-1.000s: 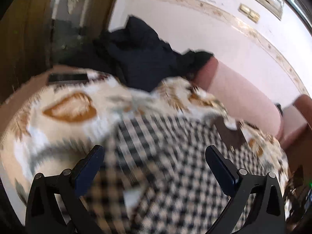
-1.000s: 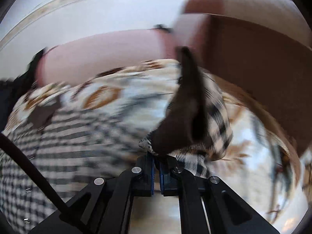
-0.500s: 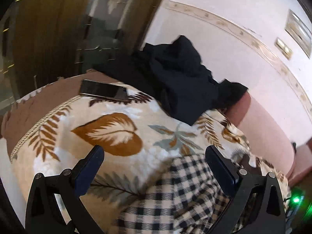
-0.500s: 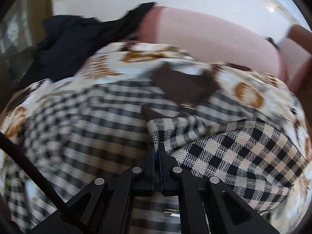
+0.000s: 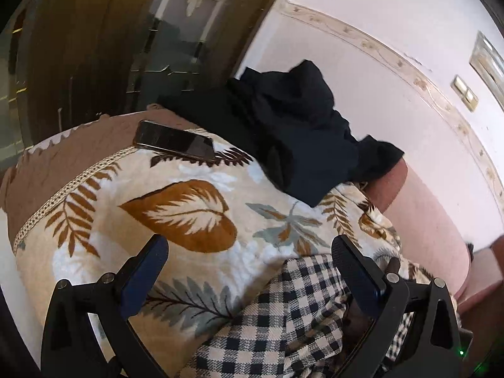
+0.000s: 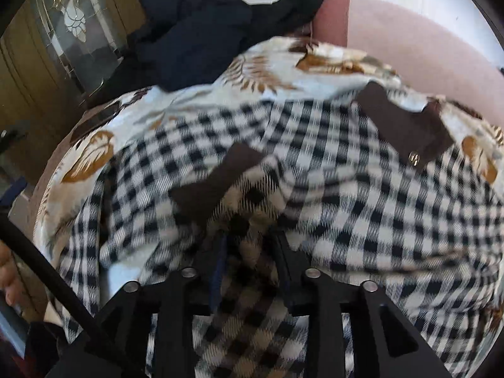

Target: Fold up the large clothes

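- A phone (image 5: 176, 141) lies at the far left edge of the leaf-print blanket (image 5: 189, 214) covering the bed.
- The left gripper (image 5: 249, 264) hovers over the blanket, jaws spread wide, gripping nothing.
- The checked shirt (image 6: 362, 189) lies spread on the blanket, its brown collar (image 6: 406, 132) toward the pink headboard (image 6: 419, 47).
- A dark garment (image 5: 299, 132) is heaped behind, against the wall.
- The right gripper (image 6: 252, 252) points down at the shirt, jaws opening, with a fold of checked cloth between them.

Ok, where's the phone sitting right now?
In the left wrist view the phone lies upper left, on the leaf-print blanket's brown border, just left of the dark clothes pile.
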{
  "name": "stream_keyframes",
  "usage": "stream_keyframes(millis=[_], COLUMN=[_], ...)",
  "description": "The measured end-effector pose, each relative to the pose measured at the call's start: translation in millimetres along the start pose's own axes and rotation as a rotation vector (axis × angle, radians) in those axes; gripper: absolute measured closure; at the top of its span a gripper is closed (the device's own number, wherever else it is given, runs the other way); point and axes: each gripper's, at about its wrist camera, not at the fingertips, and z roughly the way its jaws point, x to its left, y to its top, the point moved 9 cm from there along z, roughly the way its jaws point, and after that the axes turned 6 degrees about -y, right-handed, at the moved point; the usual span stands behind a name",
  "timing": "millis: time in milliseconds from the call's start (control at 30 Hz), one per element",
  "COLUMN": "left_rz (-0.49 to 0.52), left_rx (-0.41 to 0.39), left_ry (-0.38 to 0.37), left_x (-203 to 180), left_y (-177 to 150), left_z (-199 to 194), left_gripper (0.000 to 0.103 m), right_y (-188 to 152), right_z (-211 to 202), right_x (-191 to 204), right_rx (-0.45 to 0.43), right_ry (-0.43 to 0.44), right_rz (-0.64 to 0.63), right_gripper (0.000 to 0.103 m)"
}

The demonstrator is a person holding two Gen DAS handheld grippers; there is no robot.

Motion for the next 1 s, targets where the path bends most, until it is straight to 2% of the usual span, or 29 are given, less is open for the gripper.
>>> stream_keyframes(millis=[67,133,200,267,300,333,367,533,600,700,767,800,833,900,933,1000], left_rz=[0.016,0.022,0.018,0.012,0.011,0.012,0.011,0.006,0.001,-0.033,-0.072,-0.082,-0.091,-0.097,-0.101,-0.104], left_rx=[0.011,0.015,0.011,0.014,0.016,0.02,0.024,0.047,0.051,0.063,0.068,0.067,0.062,0.052,0.047,0.036], left_ry=[-0.003,-0.002,0.007,0.016,0.024,0.036,0.042,0.068,0.086,0.099,0.103,0.106,0.112,0.119,0.119,0.122], left_x=[-5.2,-7.7,-7.0,-4.2,-1.9,1.3,4.0,22.5,32.0,47.5,58.8,62.1,65.4,69.5,70.5,72.7], left_y=[-2.6,-3.4,-3.0,-3.1,-3.3,-3.7,-3.7,-0.9,1.2,3.3,4.6,5.4,6.7,9.3,10.5,13.3], left_z=[2.7,4.2,5.1,6.7,7.6,8.7,9.8,13.0,13.8,14.1,13.2,12.3,10.7,7.0,5.3,2.0], left_gripper=[0.0,0.0,0.0,0.0,0.0,0.0,0.0,0.0,0.0,0.0,0.0,0.0,0.0,0.0,0.0,0.0], right_y=[-6.4,-1.2,14.2,27.7,35.5,39.5,42.6,39.6,41.4,44.4,41.5,34.8,22.9,-1.3,-18.8,-46.3], right_z=[-5.1,-20.1,-34.2,-33.6,-24.5,-17.0,-3.0,50.3,59.9,49.7,24.5,12.1,0.0,-15.3,-21.9,-27.5], right_x=[1.8,-1.7,-10.6,-13.8,-16.4,-17.1,-16.9,-5.9,-3.9,-1.4,9.4,19.6,34.3,59.0,74.5,96.3], right_rx=[0.035,0.007,-0.058,-0.077,-0.073,-0.065,-0.041,0.075,0.071,0.066,0.017,0.013,0.025,0.053,0.078,0.116], right_ry=[0.051,0.091,0.085,0.055,0.032,0.019,0.003,-0.018,-0.045,-0.058,0.035,0.113,0.208,0.336,0.392,0.448], right_rz=[-0.021,-0.018,0.012,0.04,0.067,0.081,0.097,0.115,0.095,0.096,0.114,0.125,0.13,0.117,0.093,0.05], right_gripper=[0.067,0.067,0.067,0.067,0.071,0.08,0.085,0.086,0.086,0.086,0.086,0.08,0.068,0.055,0.054,0.052])
